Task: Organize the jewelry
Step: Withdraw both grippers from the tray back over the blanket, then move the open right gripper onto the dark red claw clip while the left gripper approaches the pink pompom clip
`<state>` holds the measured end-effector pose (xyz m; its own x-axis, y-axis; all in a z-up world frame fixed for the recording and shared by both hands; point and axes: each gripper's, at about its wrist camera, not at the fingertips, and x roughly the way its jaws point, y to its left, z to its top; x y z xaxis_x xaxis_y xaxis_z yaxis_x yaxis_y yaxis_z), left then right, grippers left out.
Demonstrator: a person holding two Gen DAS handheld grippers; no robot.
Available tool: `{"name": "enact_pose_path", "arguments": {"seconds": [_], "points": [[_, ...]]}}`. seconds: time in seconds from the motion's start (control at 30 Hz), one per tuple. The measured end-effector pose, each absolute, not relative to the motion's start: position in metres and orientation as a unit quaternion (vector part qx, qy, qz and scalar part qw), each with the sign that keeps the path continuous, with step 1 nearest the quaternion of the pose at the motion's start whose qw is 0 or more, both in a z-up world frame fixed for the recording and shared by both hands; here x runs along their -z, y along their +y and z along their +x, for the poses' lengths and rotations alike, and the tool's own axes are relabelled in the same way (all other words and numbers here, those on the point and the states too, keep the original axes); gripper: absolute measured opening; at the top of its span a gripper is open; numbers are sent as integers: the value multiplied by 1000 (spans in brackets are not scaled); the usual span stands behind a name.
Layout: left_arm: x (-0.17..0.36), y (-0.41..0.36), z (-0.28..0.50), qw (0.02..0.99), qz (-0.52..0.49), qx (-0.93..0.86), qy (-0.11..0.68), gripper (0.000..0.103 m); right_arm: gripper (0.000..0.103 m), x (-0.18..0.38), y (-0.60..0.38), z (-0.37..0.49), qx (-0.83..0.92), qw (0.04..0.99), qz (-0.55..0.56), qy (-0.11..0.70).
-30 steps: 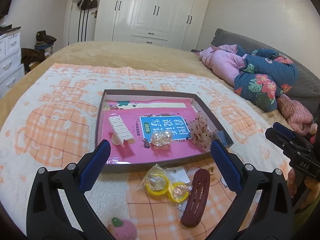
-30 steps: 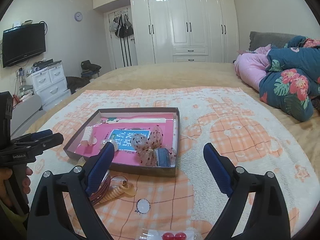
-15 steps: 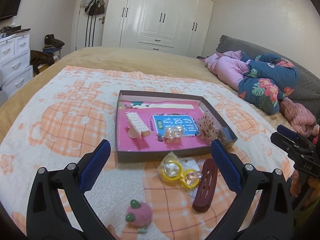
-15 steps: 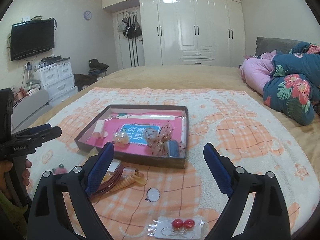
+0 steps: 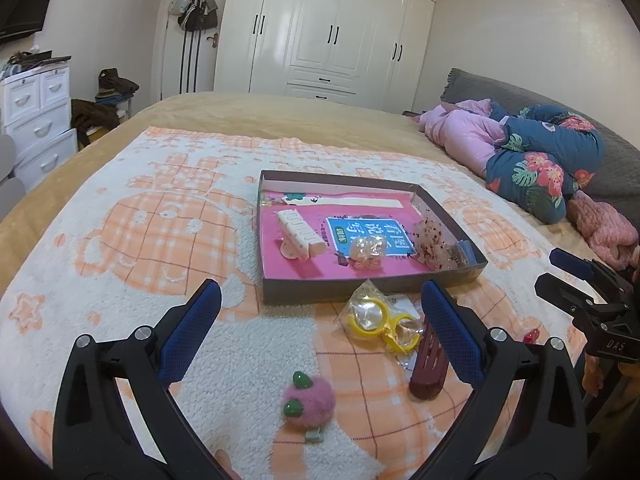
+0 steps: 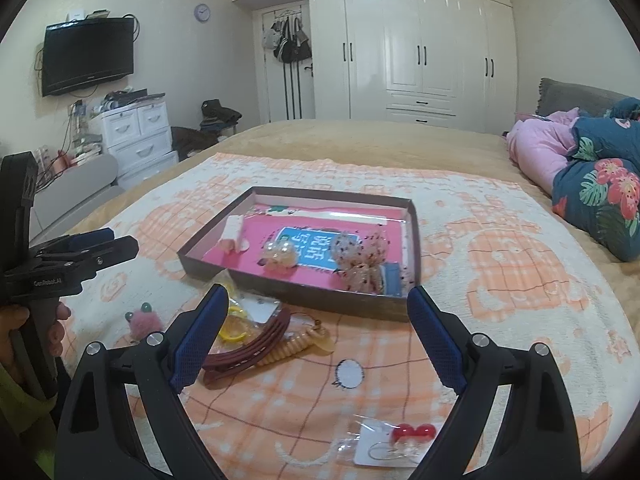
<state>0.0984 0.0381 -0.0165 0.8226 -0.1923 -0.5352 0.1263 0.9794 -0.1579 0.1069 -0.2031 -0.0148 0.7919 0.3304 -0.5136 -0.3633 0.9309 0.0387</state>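
Left wrist view: loose pieces wait outside the box

Left wrist camera shows your left tool (image 5: pixel 318 316) spread wide and empty, hovering over the pink pompom clip (image 5: pixel 308 399). Your right tool (image 6: pixel 318 316) is equally spread, holding nothing. The yellow rings (image 5: pixel 380 322) and maroon hair clip (image 5: pixel 430 364) lie just beside the box (image 5: pixel 360 294) on the blanket (image 5: pixel 120 248). Soft fleece may let small pieces sink or snag, so a shallow pinch could slip off

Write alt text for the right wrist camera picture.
An open right gripper hovers over a blanket strewn with hair accessories, a dark red hair clip and red ball earrings nearest. Beyond sits a shallow box holding more pieces.
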Motion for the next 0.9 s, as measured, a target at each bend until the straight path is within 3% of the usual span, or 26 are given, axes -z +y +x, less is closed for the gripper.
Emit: {"name": "enact_pose_path", "arguments": {"seconds": [0.63,0.9], "points": [[47,51,93,944,-49,68,318,92,88,40,-175,114,-209,931,-56,295],[61,54,97,939,-52,75,333,92,75,55,-165,128,-218,921,-56,318]]}}
